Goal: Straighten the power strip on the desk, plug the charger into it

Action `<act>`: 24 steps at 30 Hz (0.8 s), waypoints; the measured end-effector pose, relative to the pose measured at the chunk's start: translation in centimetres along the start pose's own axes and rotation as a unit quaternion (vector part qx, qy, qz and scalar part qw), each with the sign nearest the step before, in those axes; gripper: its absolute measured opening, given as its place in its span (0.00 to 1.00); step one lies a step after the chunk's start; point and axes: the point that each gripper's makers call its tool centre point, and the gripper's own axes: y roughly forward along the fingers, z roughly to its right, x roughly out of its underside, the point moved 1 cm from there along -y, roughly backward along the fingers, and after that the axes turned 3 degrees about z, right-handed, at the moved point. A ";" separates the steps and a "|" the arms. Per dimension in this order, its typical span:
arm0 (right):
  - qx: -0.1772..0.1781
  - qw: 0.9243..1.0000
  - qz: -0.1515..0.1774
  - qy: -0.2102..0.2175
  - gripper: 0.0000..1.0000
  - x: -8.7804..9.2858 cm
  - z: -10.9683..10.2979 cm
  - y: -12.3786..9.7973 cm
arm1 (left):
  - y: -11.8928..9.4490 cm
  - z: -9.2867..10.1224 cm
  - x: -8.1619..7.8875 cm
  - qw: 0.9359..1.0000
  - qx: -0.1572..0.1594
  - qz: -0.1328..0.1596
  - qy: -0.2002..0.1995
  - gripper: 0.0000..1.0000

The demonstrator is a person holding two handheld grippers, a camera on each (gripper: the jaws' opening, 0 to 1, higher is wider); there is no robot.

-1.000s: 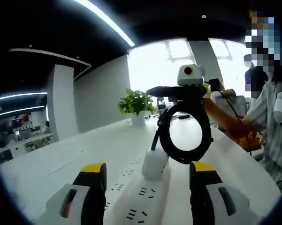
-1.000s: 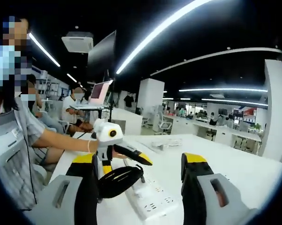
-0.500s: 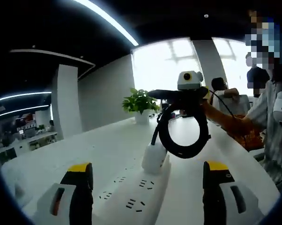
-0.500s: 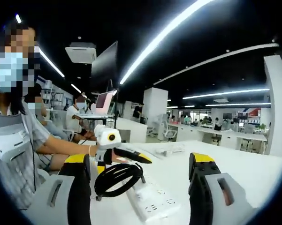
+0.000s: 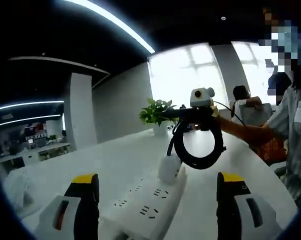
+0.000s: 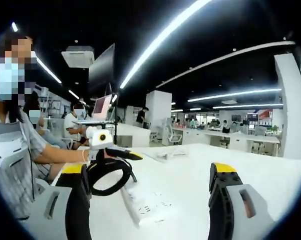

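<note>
Office surface (image 5: pixel 115 165), white: one power strip (image 5: pixel 150 202), one charger (image 5: pixel 169 167) plugged in.
Both grippers gape apart, empty: left gripper (image 5: pixel 158 200), right gripper (image 6: pixel 153 192); black cable coil (image 5: pixel 198 145) hangs beyond.

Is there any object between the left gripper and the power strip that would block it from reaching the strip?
Nothing visible does. In the left gripper view, the power strip lies on the white desk straight ahead between the open jaws of the left gripper. The charger with its coiled black cable sits at the strip's far end, beyond it.
</note>
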 end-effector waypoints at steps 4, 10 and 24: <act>-0.002 0.998 -0.056 -0.034 1.00 1.9 0.5 0.3 | -0.2 -0.2 0.8 0.999 -0.010 -0.028 0.027 0.99; -0.006 0.994 -0.086 -0.072 1.00 2.5 1.1 1.5 | -0.1 0.9 0.6 0.998 0.003 -0.039 0.048 0.99; -0.051 0.967 -0.196 -0.157 1.00 5.6 -0.3 5.0 | -0.7 -0.6 1.1 0.998 -0.033 -0.048 0.028 0.98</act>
